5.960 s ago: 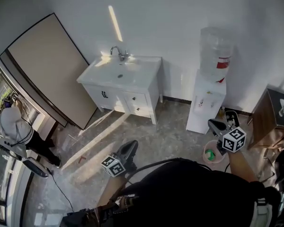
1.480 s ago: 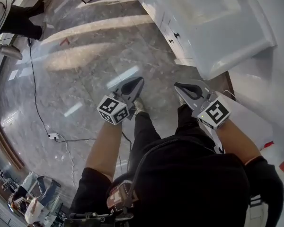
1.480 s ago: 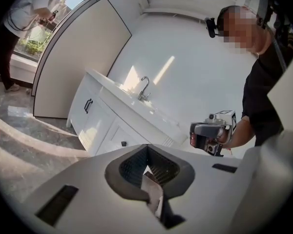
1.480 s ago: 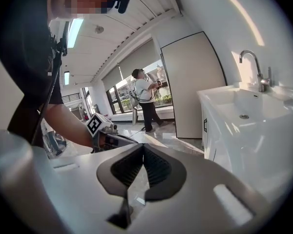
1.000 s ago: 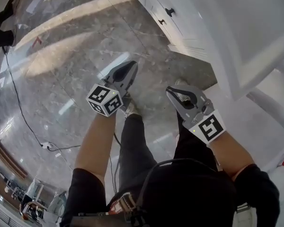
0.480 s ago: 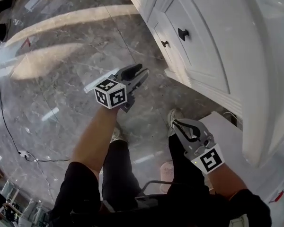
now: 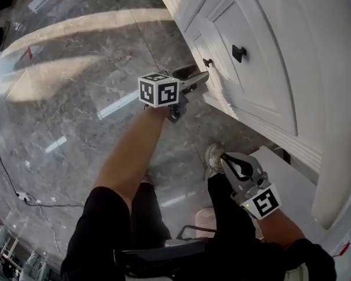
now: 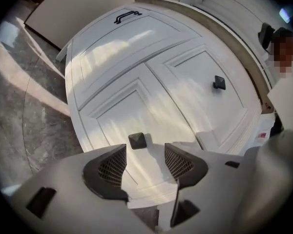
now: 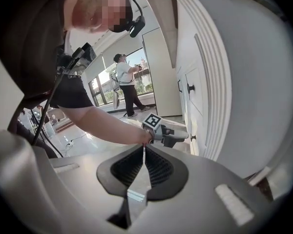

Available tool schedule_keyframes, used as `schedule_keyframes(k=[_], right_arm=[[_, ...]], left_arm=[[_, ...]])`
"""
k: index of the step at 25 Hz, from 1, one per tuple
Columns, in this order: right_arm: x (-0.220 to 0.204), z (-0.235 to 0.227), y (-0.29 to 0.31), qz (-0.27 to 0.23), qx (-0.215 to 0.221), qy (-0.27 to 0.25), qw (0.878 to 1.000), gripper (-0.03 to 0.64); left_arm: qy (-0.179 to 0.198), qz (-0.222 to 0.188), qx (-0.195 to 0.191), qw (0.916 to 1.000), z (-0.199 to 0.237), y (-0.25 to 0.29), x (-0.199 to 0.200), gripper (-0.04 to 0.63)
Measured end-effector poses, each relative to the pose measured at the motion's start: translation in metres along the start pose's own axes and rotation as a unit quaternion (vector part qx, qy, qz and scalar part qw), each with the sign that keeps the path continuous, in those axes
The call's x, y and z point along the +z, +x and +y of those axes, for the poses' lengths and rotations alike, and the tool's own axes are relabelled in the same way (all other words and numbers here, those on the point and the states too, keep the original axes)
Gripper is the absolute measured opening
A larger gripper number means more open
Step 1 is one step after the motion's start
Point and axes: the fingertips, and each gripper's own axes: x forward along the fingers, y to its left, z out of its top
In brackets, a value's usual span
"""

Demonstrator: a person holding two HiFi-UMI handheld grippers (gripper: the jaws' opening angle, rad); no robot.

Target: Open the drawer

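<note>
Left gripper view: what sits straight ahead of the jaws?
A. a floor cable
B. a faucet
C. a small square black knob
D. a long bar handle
C: the left gripper, its jaws opening with nothing between them yet, faces the square black knob on the white drawer front.

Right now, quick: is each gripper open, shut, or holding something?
Left gripper: jaws opening, nothing gripped; black knob just ahead of the tips.
Right gripper: shut, empty.

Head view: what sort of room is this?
Likely an indoor room, perhaps a showroom or washroom: a white cabinet with black knobs, a polished stone floor, and tall windows.
</note>
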Motion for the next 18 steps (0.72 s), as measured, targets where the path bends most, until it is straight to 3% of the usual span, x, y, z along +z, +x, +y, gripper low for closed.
schedule_keyframes(k=[5,12,13,14,18], right_arm=[[0.006,-0.021,-0.005,-0.016,-0.021,0.012,1.0,0.0],[0.008,-0.023,0.0,-0.019,-0.023,0.017,0.999,0.0],[0.008,-0.023,0.001,-0.018,-0.021,0.018,0.999,0.0],[0.006,-0.021,0.002,-0.017,-0.019,0.019,0.999,0.0],[0.001,-0.013,0.005,-0.008,-0.009,0.02,1.0,0.0]], left_arm=[[-0.009,0.009,0.008,0.9999,0.013,0.026,0.008,0.233],[-0.025,0.013,-0.015,0.9995,0.015,0.038,0.005,0.232],[-0.027,0.013,-0.014,0.9995,0.017,0.038,0.006,0.223],[-0.028,0.013,-0.014,0.9994,0.017,0.037,0.006,0.144],[-0.031,0.019,-0.025,0.999,0.016,0.038,0.003,0.126]])
